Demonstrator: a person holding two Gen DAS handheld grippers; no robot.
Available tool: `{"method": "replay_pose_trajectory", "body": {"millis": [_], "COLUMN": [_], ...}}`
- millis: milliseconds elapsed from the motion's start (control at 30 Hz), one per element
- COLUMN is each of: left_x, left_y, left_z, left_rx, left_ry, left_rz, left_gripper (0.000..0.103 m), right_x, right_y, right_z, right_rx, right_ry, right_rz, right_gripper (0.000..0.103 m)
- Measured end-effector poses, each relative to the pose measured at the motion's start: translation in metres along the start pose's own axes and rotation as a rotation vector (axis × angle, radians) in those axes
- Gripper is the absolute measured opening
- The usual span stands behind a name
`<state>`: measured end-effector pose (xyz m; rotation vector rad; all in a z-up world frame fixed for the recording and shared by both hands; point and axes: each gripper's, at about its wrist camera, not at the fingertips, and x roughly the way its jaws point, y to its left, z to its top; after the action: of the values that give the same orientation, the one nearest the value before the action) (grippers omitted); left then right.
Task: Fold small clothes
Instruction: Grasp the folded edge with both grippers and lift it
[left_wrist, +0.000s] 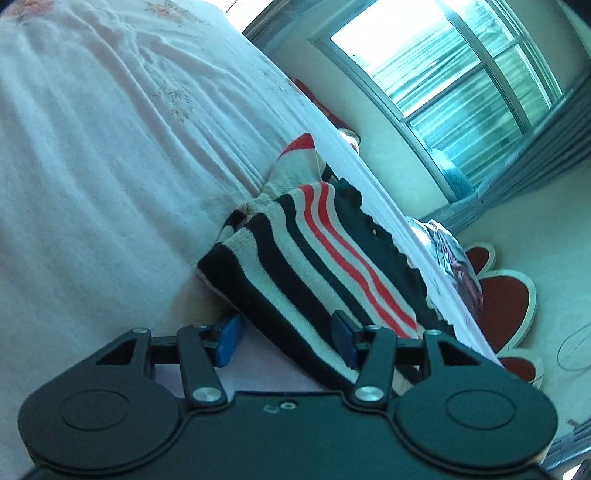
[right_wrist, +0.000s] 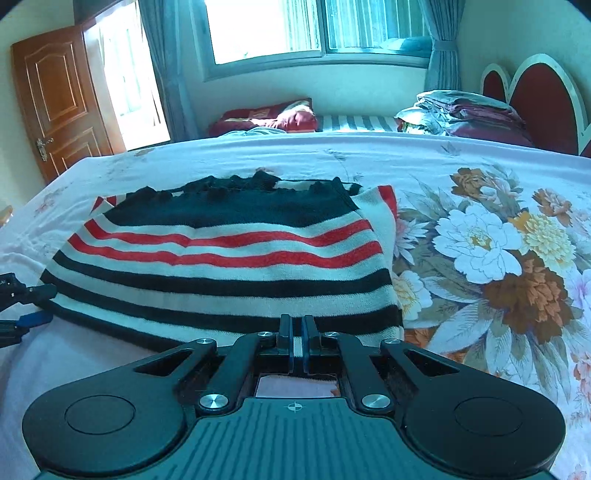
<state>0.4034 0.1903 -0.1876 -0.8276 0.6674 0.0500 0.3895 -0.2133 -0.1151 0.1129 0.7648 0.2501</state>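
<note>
A small knit garment (right_wrist: 229, 254) with black, white and red stripes lies folded on the bed sheet (right_wrist: 498, 229). It also shows in the left wrist view (left_wrist: 314, 258). My right gripper (right_wrist: 295, 332) is shut at the garment's near hem; whether cloth is pinched between its pads I cannot tell. My left gripper (left_wrist: 286, 338) is open, its blue pads straddling the garment's edge. It shows at the left edge of the right wrist view (right_wrist: 33, 306).
The bed sheet is pale pink at the left (left_wrist: 92, 166) and flowered at the right. Folded bedding (right_wrist: 458, 114) and a red heart-shaped headboard (right_wrist: 535, 96) are at the back right. A window (right_wrist: 295, 29) and a wooden door (right_wrist: 55, 99) are behind.
</note>
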Motion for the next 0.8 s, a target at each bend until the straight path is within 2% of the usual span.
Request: {"method": "replay_pose_trajectory", "body": {"millis": [267, 333, 400, 500, 533, 600, 633, 700, 733, 800], "left_x": [0.037, 0.043, 0.047, 0.055, 0.056, 0.048, 0.043, 0.046, 0.053, 0.057], "left_y": [-0.001, 0.000, 0.003, 0.010, 0.009, 0.005, -0.001, -0.007, -0.001, 0.011], "left_z": [0.023, 0.027, 0.030, 0.038, 0.040, 0.041, 0.041, 0.038, 0.036, 0.033], "left_rx": [-0.087, -0.103, -0.120, -0.155, -0.159, -0.184, -0.161, -0.100, -0.113, -0.179], "left_ry": [-0.073, -0.082, -0.083, -0.072, -0.063, -0.083, -0.108, -0.108, -0.078, -0.078], "left_rz": [-0.012, -0.013, -0.015, -0.039, -0.039, -0.079, -0.102, -0.047, -0.005, -0.038], "left_gripper": [0.045, 0.041, 0.032, 0.026, 0.020, 0.017, 0.017, 0.017, 0.017, 0.017], "right_x": [0.050, 0.066, 0.084, 0.107, 0.114, 0.124, 0.127, 0.142, 0.144, 0.144], "right_y": [0.031, 0.042, 0.054, 0.071, 0.075, 0.082, 0.083, 0.083, 0.082, 0.082], "right_z": [0.039, 0.048, 0.057, 0.066, 0.068, 0.070, 0.069, 0.061, 0.057, 0.057], "right_rx": [-0.022, -0.038, -0.059, -0.088, -0.101, -0.129, -0.136, -0.155, -0.153, -0.148], "right_ry": [0.018, 0.031, 0.043, 0.061, 0.068, 0.078, 0.086, 0.134, 0.117, 0.119], "right_rz": [0.084, 0.101, 0.115, 0.125, 0.128, 0.130, 0.137, 0.108, 0.110, 0.106], "right_gripper": [0.006, 0.006, 0.006, 0.006, 0.006, 0.006, 0.006, 0.005, 0.005, 0.005]}}
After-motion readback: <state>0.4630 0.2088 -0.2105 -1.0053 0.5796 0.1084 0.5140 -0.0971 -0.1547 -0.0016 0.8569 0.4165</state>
